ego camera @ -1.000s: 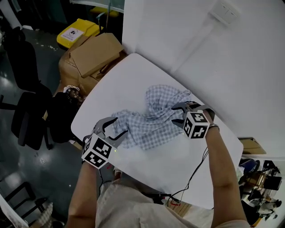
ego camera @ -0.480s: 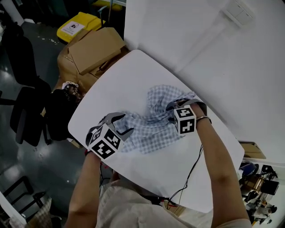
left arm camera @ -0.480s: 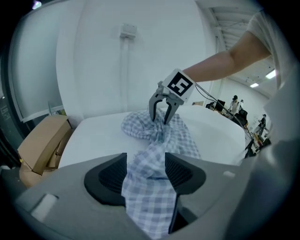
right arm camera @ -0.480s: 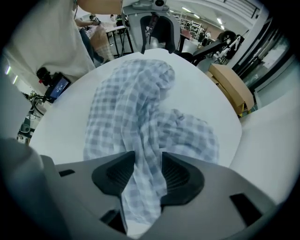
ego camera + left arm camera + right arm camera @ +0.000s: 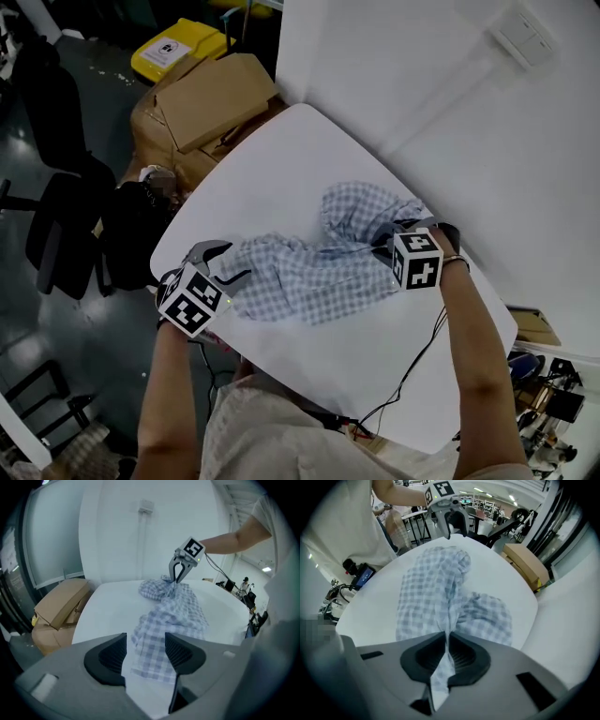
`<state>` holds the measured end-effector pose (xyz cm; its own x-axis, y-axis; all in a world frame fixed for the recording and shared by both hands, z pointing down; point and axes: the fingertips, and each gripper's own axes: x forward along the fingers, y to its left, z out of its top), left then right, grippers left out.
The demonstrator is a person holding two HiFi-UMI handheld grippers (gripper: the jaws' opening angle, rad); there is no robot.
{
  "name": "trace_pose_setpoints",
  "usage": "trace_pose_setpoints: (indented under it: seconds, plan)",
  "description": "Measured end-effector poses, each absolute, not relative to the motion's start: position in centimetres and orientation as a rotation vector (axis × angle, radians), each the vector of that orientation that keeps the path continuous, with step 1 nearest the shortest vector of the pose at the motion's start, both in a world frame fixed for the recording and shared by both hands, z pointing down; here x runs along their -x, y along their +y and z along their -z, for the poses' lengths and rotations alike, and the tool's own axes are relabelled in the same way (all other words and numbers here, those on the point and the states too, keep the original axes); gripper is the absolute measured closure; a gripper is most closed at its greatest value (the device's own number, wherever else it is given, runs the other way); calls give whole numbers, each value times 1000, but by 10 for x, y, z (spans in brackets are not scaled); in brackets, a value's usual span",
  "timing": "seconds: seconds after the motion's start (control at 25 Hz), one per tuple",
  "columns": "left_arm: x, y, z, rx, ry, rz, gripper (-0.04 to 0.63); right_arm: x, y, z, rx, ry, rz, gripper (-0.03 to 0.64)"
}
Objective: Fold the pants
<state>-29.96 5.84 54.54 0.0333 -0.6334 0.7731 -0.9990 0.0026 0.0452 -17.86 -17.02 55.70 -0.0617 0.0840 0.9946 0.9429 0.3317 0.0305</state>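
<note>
closing just now, right gripper (image 5: pixel 446 638) pinches pants (image 5: pixel 429 590), seen only in its own view; left gripper (image 5: pixel 145 641) gapes empty.

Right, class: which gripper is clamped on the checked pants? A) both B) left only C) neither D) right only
D: the right gripper has just closed its jaws on a fold of the checked pants, while the left gripper has its jaws apart, pressing nothing.

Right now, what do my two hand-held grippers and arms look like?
Both are grey, with curved jaws and black ribbed pads. The left hand-held gripper and the right hand-held gripper each carry a white cube with black square markers. A thin black cable trails from the right one. The arms are bare below a pale short-sleeved top.
</note>
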Motion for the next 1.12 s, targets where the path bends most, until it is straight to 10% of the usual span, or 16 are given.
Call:
trace_pose_setpoints:
  seconds: [0.68,0.84,1.12]
  plan:
    - [299,4,-612,-1869,-1126,-1051,331,141,-197,-517,897,-1589,956,578]
    - [299,7,-600,-1855,-1147,-998,548,142,-205,-510,854,-1634,931,578]
    - [355,1,-486,-1846,-1459,-1160,563,165,-226,-457,690,-1804,963,580]
